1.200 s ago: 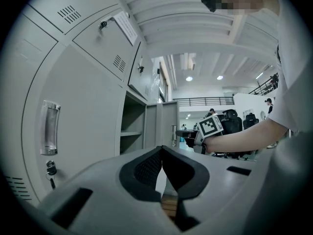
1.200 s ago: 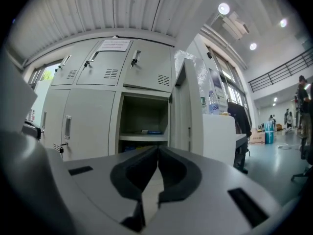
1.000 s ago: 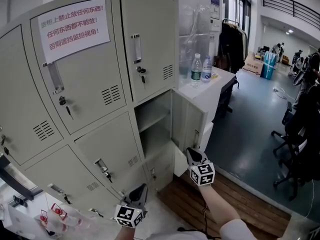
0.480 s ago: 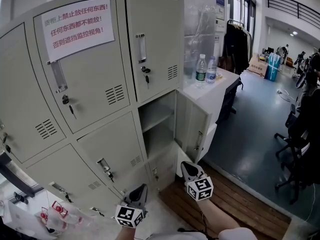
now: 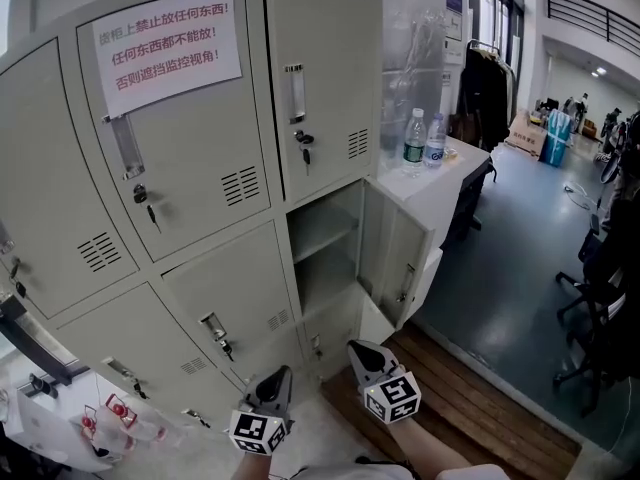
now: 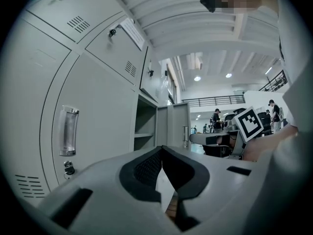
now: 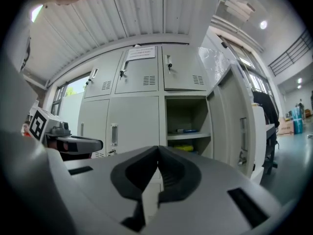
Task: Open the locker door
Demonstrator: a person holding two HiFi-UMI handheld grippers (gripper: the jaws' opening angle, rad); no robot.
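Observation:
The grey locker bank fills the head view. One middle-row locker door (image 5: 395,253) at the right end stands swung open to the right, baring a compartment (image 5: 322,253) with a shelf. My right gripper (image 5: 358,349) hangs low in front of that compartment, shut on nothing, apart from the door. My left gripper (image 5: 281,376) is beside it to the left, shut and empty, before the closed lower lockers. The right gripper view looks past my right gripper (image 7: 158,147) at the open compartment (image 7: 186,119) and door (image 7: 239,126). My left gripper (image 6: 162,148) points along the locker fronts.
A white table (image 5: 440,183) with two water bottles (image 5: 415,138) stands right of the lockers, just behind the open door. A wooden floor strip (image 5: 470,408) lies below, and office chairs (image 5: 600,298) are at the far right. A paper notice (image 5: 170,40) hangs on an upper door.
My right gripper has drawn back from the open door's lower edge, toward the lower left of the head view. The left gripper has stayed put. The door stays open.

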